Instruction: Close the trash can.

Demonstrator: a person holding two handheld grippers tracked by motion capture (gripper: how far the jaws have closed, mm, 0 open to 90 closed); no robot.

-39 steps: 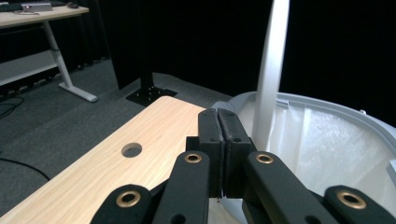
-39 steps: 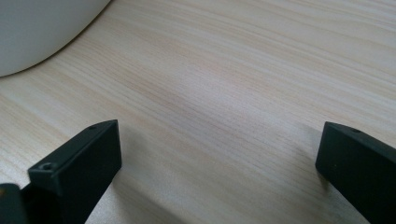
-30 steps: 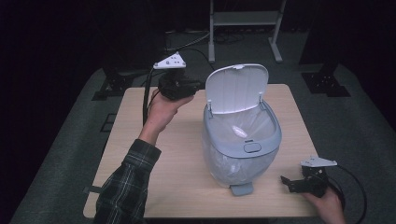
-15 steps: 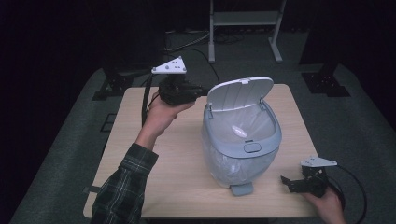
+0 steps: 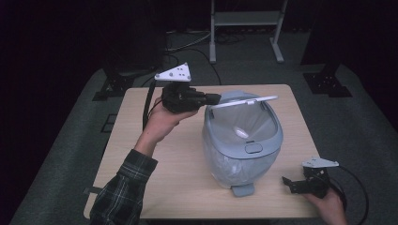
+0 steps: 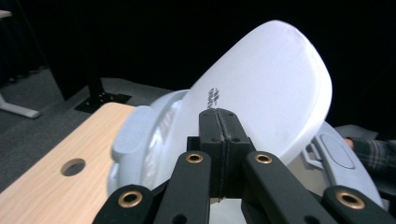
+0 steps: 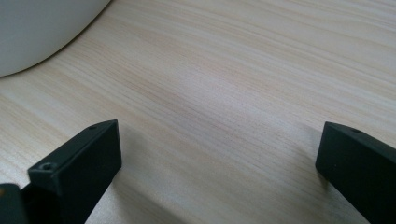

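Observation:
A pale blue-grey pedal bin (image 5: 241, 140) stands in the middle of the wooden table (image 5: 155, 187), with a clear liner inside and its foot pedal (image 5: 243, 190) facing me. Its white lid (image 5: 244, 101) is tipped far down, nearly level over the opening. My left gripper (image 5: 213, 98) is shut, with nothing between its jaws, and its tips rest against the lid's top at its left edge. In the left gripper view the closed jaws (image 6: 218, 116) press on the lid (image 6: 266, 74). My right gripper (image 5: 288, 183) lies open on the table at the front right, its jaws (image 7: 219, 149) wide apart over bare wood.
The bin's rounded wall (image 7: 37, 28) is close to the right gripper's left. A round hole (image 6: 72, 166) is in the tabletop near the bin. A metal frame (image 5: 246, 18) and black stand feet (image 5: 326, 77) are on the grey floor behind the table.
The lid has swung down from upright to nearly level. My left gripper has moved right along with it, towards the bin. The right gripper has not moved.

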